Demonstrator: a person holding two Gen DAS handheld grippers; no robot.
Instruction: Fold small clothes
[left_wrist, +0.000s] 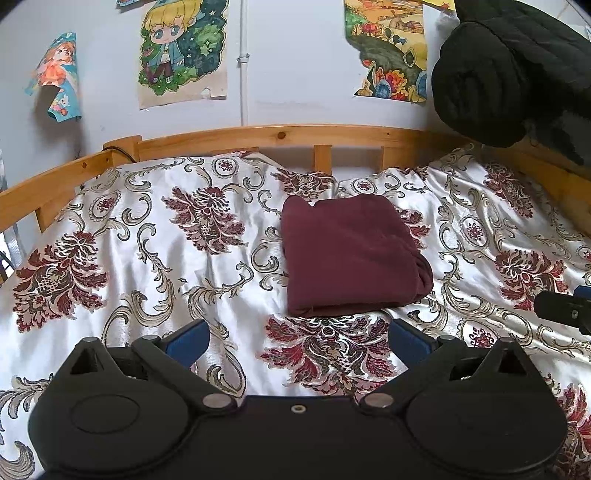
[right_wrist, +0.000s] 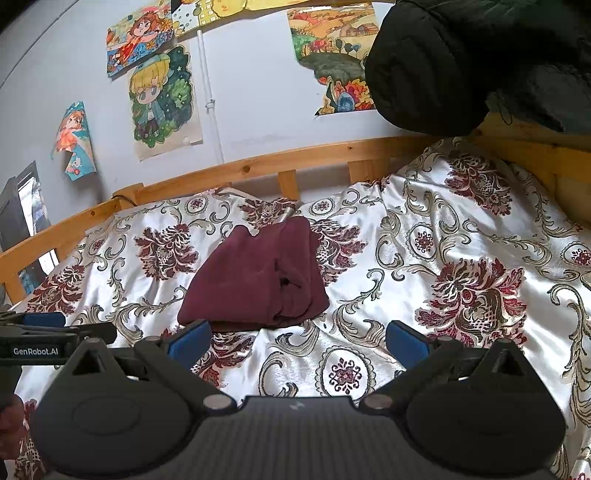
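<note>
A maroon garment lies folded into a compact rectangle on the floral bedspread, toward the wooden rail at the far side of the bed. The left gripper hovers just short of its near edge, blue fingers spread wide and empty. The right gripper sits beside it, jaws equally wide, holding nothing, the garment ahead and to its left. Drawings hang on the wall, and a black jacket hangs at upper right.

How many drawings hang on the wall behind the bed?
5: orange-haired girl far left, another girl upper left, yellow drawing top, blond child, landscape right. Others may be hidden.
</note>
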